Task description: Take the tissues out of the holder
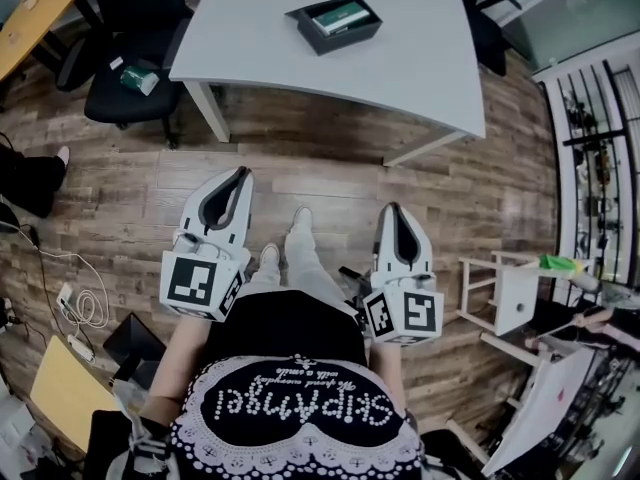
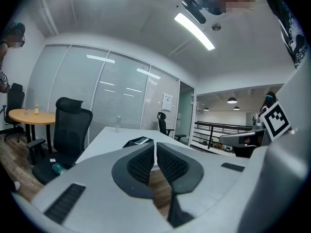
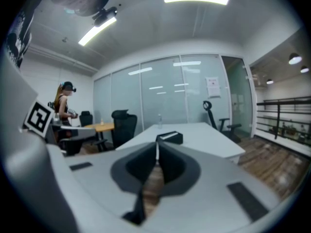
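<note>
While both grippers hang low by the person's body, the holder (image 1: 352, 36) sits well apart from them on the white table (image 1: 410, 63), toward its far side. It is a dark open tray, and the tissues (image 1: 340, 15) lie inside it as a green and white pack.

The left gripper (image 1: 240, 174) has its jaws pressed together with nothing between them; its own view shows the pads meeting at the tips (image 2: 155, 144). The right gripper (image 1: 393, 209) is the same, jaws closed and empty (image 3: 157, 142). Both point toward the table.

A stretch of wooden floor (image 1: 330, 158) lies between the grippers and the table edge. The person's shoes (image 1: 299, 219) stand between the two grippers.

A black office chair (image 1: 120, 93) stands at the table's left corner, with a small green packet (image 1: 139, 79) on its seat. A round wooden table (image 1: 35, 16) is further left.

Cables (image 1: 88, 306) and a power strip (image 1: 74, 346) lie on the floor left of the left gripper. A white stool (image 1: 505, 296) stands to the right of the right gripper.

A clear bottle (image 3: 159, 120) stands on the white table beyond the holder in the right gripper view. Another person (image 3: 63, 105) stands at the far left of that view.
</note>
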`<state>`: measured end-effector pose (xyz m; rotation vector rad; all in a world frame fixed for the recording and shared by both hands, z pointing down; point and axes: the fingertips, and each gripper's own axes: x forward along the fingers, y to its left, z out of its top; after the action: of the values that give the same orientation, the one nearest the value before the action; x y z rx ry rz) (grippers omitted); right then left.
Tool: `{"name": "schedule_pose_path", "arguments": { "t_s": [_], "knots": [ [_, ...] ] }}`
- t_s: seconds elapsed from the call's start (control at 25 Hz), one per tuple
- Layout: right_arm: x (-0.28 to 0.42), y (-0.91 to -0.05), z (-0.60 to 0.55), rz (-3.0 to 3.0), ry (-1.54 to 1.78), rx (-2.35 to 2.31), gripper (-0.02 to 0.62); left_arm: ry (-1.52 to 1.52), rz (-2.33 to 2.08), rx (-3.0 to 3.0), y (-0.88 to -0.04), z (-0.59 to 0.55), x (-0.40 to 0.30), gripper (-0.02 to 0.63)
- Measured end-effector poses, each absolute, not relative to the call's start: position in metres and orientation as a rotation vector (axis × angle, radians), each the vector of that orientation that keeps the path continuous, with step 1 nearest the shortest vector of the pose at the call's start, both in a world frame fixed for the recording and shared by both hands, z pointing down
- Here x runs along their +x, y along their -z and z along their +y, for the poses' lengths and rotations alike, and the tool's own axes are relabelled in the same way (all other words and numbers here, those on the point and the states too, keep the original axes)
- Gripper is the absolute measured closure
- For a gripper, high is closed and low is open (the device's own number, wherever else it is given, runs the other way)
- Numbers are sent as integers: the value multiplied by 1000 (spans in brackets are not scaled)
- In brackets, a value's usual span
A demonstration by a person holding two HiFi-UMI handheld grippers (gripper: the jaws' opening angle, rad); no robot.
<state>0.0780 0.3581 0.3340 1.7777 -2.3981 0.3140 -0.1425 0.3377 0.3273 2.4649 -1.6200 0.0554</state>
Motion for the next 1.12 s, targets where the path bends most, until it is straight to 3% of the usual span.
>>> {"name": "schedule_pose_path", "arguments": {
  "t_s": [1.12],
  "knots": [
    [157, -333, 182, -2559, -295, 1610, 560, -79, -1897, 2367, -315, 200, -84, 566]
  ]
}}
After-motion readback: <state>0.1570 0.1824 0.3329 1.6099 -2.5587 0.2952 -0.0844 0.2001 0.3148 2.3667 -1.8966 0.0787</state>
